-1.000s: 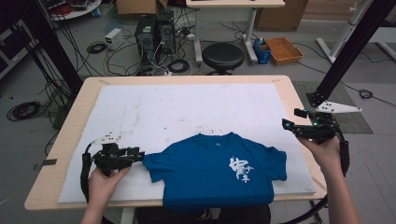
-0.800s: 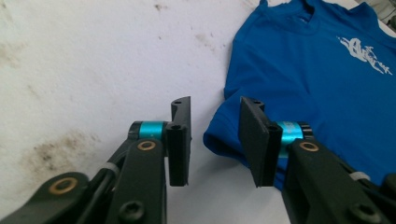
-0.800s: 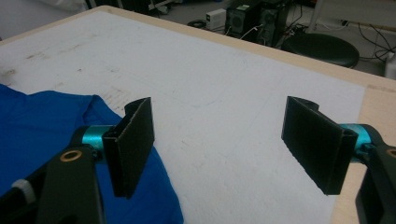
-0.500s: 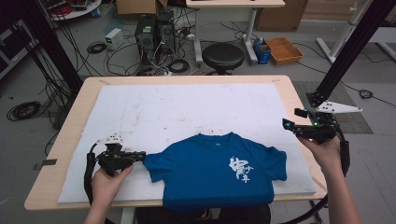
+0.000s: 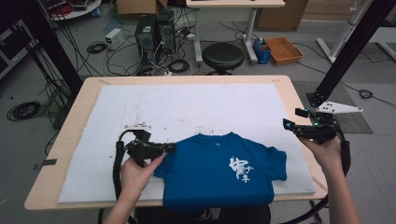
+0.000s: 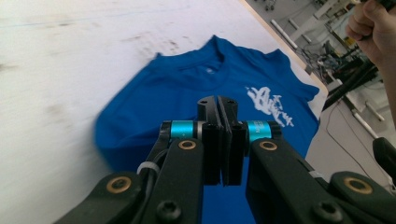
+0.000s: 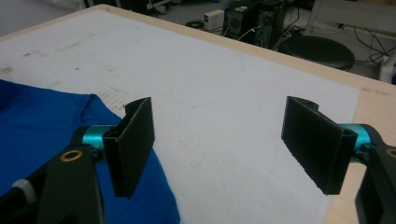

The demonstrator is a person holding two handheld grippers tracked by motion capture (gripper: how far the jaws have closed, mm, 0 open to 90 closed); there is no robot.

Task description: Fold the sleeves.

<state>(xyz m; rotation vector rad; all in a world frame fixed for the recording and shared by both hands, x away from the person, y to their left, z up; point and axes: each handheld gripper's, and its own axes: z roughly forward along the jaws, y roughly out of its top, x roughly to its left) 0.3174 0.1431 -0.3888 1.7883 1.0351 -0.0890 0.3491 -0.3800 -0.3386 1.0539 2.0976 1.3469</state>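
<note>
A blue T-shirt (image 5: 219, 172) with a white print lies face up at the near edge of the white mat, also seen in the left gripper view (image 6: 187, 84) and the right gripper view (image 7: 42, 126). My left gripper (image 5: 172, 148) sits over the shirt's left shoulder, its jaws pressed together (image 6: 217, 100). It appears shut on the left sleeve, which is drawn in toward the body. The pinched cloth itself is hidden under the jaws. My right gripper (image 5: 292, 118) hovers off the shirt's right sleeve at the table's right edge, jaws wide apart (image 7: 219, 116) with nothing between them.
The white mat (image 5: 187, 107) covers most of the wooden table (image 5: 70, 135). Behind the table on the floor are a black stool (image 5: 222, 56), computer towers (image 5: 154, 30), loose cables and an orange bin (image 5: 284, 49). A black frame post (image 5: 348, 51) rises at the right.
My left gripper closed at the sleeve's outer edge, then moved right and up over the shirt, and the sleeve came in with it. The right hand has stayed put.
</note>
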